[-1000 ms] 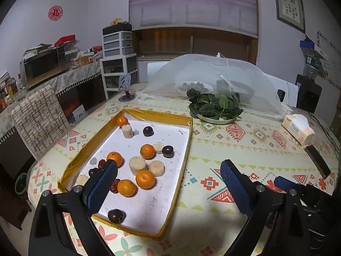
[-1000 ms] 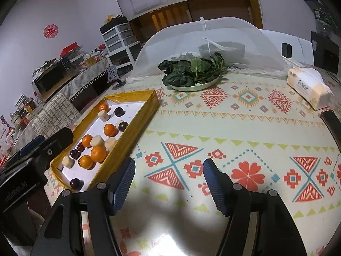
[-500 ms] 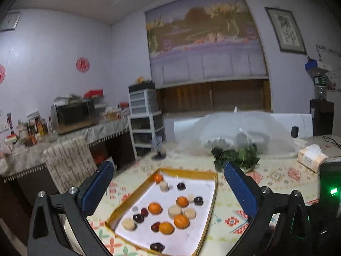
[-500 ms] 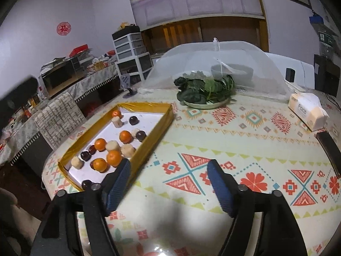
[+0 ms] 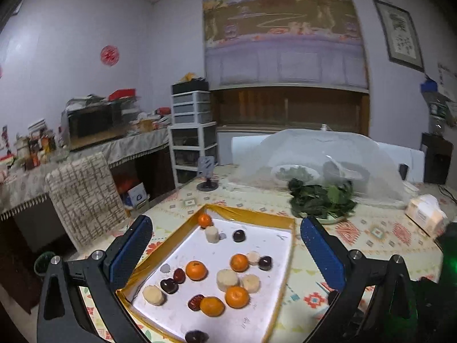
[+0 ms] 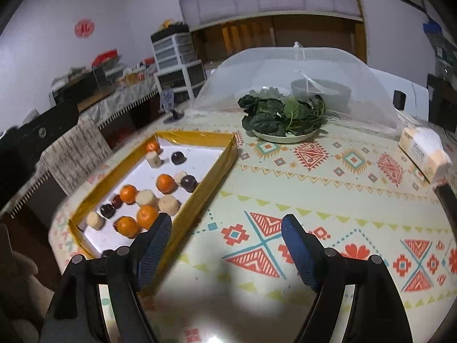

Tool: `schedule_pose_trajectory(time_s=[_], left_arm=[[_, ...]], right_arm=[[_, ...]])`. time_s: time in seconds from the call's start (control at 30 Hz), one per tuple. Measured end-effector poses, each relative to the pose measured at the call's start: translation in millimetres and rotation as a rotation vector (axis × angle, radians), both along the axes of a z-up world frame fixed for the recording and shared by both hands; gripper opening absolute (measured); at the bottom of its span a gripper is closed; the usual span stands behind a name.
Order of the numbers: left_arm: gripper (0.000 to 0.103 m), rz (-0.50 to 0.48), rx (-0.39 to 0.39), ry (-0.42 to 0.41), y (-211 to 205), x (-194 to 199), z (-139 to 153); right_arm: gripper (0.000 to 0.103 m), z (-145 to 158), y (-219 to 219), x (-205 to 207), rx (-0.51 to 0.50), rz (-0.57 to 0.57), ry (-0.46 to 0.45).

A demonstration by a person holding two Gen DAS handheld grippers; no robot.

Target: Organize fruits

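A gold-rimmed tray (image 5: 251,214) with a white floor lies on the patterned table. It holds several oranges (image 5: 196,270), pale banana chunks (image 5: 211,233) and dark round fruits (image 5: 238,235), all mixed. The tray also shows in the right wrist view (image 6: 197,136) at left, with oranges (image 6: 165,183). My left gripper (image 5: 225,245) is open and empty, held above the tray's near half. My right gripper (image 6: 227,235) is open and empty, above the tablecloth just right of the tray's near corner.
A plate of leafy greens (image 6: 285,115) stands behind the tray, in front of a mesh food cover (image 6: 300,77) over a bowl. A tissue pack (image 6: 422,148) lies at the right. A small stand (image 5: 207,175) sits at the table's far left edge. A chair (image 5: 84,194) stands left.
The left gripper rose and pitched up from close over the tray, then tilted back down toward it. The right gripper lifted slightly and shifted, keeping the tray at its left. Both stayed open.
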State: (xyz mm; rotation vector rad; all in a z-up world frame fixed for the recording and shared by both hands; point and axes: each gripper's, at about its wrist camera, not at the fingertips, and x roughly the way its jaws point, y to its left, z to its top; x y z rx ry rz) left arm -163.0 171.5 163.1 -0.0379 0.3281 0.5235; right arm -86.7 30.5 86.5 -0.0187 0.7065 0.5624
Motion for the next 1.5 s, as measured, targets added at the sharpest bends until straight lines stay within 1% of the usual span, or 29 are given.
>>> schedule_pose_trajectory(time_s=[0.07, 0.13, 0.17, 0.2, 0.23, 0.27, 0.33, 0.4, 0.43, 0.47, 0.53, 0.57, 0.6, 0.63, 0.67, 0.77, 0.8, 0.87, 0.9, 0.93, 1.0, 1.07, 1.1, 1.23, 1.33, 1.5], left_arm=[[0.103, 0.028, -0.044, -0.055, 14.3, -5.4, -3.8], [0.103, 0.066, -0.096, -0.066, 26.4, -9.2, -8.5], [0.103, 0.096, -0.151, -0.050, 36.9, -8.9, -12.6], [0.103, 0.101, -0.188, -0.033, 45.2, -7.2, -15.3], [0.103, 0.092, -0.245, 0.002, 55.4, -3.8, -19.5], [0.103, 0.070, -0.320, 0.040, 67.5, 0.1, -25.8], [0.103, 0.027, -0.458, 0.075, 89.5, 5.0, -39.7], [0.103, 0.040, -0.506, 0.077, 100.2, 4.4, -48.3], [0.103, 0.063, -0.506, 0.088, 103.4, 5.3, -49.9], [0.103, 0.100, -0.479, 0.097, 104.7, 4.4, -48.2], [0.103, 0.199, -0.388, 0.086, 103.6, -0.2, -41.5], [0.103, 0.247, -0.330, 0.071, 101.1, -5.6, -36.8], [0.103, 0.270, -0.290, 0.057, 98.8, -10.5, -34.0], [0.103, 0.286, -0.251, 0.032, 95.2, -18.0, -30.9], [0.103, 0.286, -0.236, 0.014, 94.4, -22.5, -29.9], [0.103, 0.245, -0.244, -0.035, 94.1, -35.3, -30.9], [0.103, 0.240, -0.231, -0.004, 93.4, -33.8, -30.4], [0.103, 0.212, -0.190, 0.099, 89.0, -24.0, -31.7], [0.103, 0.196, -0.170, 0.125, 86.1, -20.4, -31.8], [0.103, 0.186, -0.163, 0.127, 84.9, -18.8, -30.7], [0.103, 0.180, -0.169, 0.104, 83.8, -18.6, -28.5], [0.103, 0.185, -0.180, 0.084, 83.3, -21.6, -26.7], [0.103, 0.188, -0.186, 0.086, 84.9, -22.6, -26.5], [0.103, 0.175, -0.221, 0.098, 91.3, -25.2, -29.9], [0.103, 0.169, -0.232, 0.106, 92.4, -27.7, -34.6], [0.103, 0.162, -0.256, 0.143, 94.8, -27.0, -45.3]], right_arm=[[0.085, 1.5, 7.5, -0.4, -0.021, 0.005, -0.044], [0.085, -0.3, 17.0, -1.1, -0.033, 0.028, -0.055], [0.085, -2.2, 20.8, -3.4, -0.027, 0.045, -0.056], [0.085, -3.9, 23.6, -5.1, -0.030, 0.057, -0.056], [0.085, -7.3, 29.1, -8.3, -0.046, 0.075, -0.056], [0.085, -10.2, 33.3, -11.6, -0.057, 0.090, -0.059], [0.085, -14.8, 39.3, -19.2, -0.070, 0.106, -0.068], [0.086, -17.2, 46.9, -24.3, -0.100, 0.122, -0.079], [0.086, -17.6, 50.6, -25.5, -0.117, 0.129, -0.084], [0.086, -17.0, 53.7, -26.5, -0.128, 0.139, -0.087], [0.086, -12.0, 56.2, -29.8, -0.130, 0.147, -0.109], [0.086, -8.7, 56.6, -31.0, -0.129, 0.141, -0.126], [0.087, -5.5, 57.0, -32.8, -0.126, 0.138, -0.138], [0.088, -4.1, 57.0, -33.8, -0.118, 0.139, -0.139], [0.088, -3.1, 57.4, -35.2, -0.114, 0.140, -0.140], [0.089, -3.3, 62.3, -44.5, -0.138, 0.151, -0.171], [0.089, -3.4, 65.3, -47.3, -0.149, 0.154, -0.183], [0.089, -2.3, 70.2, -51.8, -0.140, 0.162, -0.178], [0.089, -1.9, 73.6, -53.5, -0.139, 0.171, -0.175], [0.089, -1.6, 78.2, -55.1, -0.158, 0.183, -0.181], [0.089, 0.0, 84.9, -57.6, -0.209, 0.197, -0.210], [0.090, 3.4, 85.2, -59.5, -0.225, 0.195, -0.243], [0.092, 4.6, 84.6, -58.7, -0.232, 0.184, -0.251], [0.092, 4.5, 84.8, -56.3, -0.238, 0.165, -0.244], [0.092, 0.7, 86.7, -54.6, -0.235, 0.160, -0.228], [0.092, -5.3, 90.9, -55.9, -0.237, 0.161, -0.199]])
